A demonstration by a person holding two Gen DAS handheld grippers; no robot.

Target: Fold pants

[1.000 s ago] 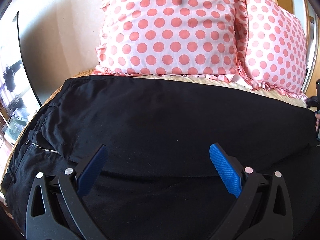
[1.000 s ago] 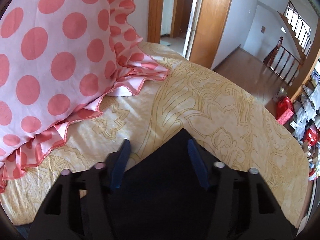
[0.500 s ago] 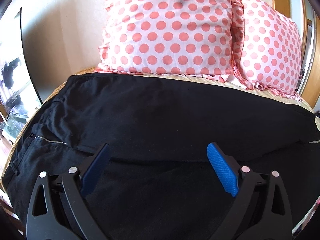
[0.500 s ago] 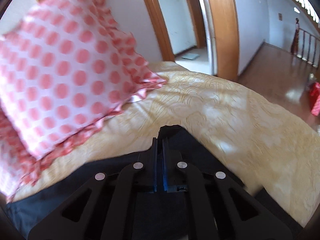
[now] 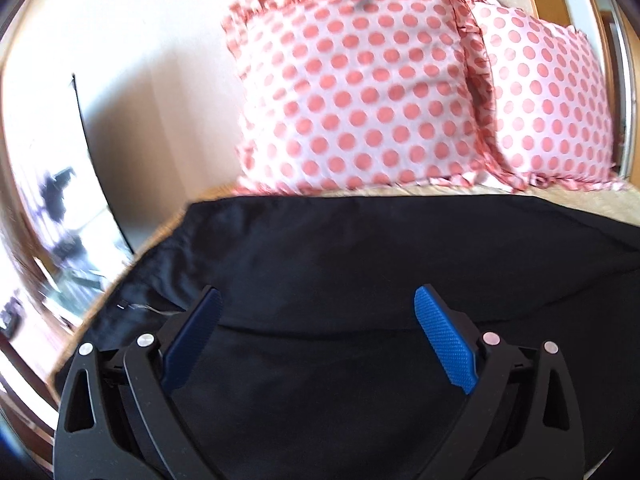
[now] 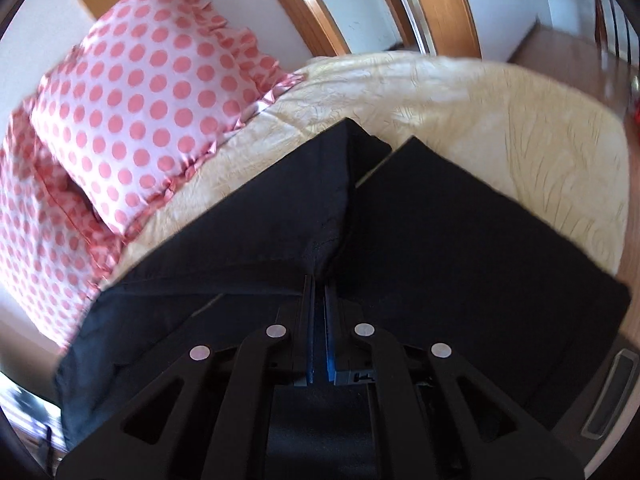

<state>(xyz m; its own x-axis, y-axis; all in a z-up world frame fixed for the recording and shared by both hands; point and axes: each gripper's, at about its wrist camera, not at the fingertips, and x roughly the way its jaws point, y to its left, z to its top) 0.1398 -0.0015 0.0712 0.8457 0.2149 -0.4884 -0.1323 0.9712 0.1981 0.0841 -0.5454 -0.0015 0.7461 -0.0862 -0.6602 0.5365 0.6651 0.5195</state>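
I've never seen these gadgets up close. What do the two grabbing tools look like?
Both are black plastic frames with triangular cut-outs and round silver rivets. The left tool has two bright blue textured pads. The right tool shows only thin blue strips. No cables or sleeves show.

Ahead of you: two polka-dot pillows (image 5: 352,92) against a cream wall (image 5: 152,72), a yellow patterned bedspread (image 6: 500,120), wooden door frames (image 6: 304,8), strong daylight.

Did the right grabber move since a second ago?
Yes. The right gripper shut on the black pants and rose away from the yellow bedspread.
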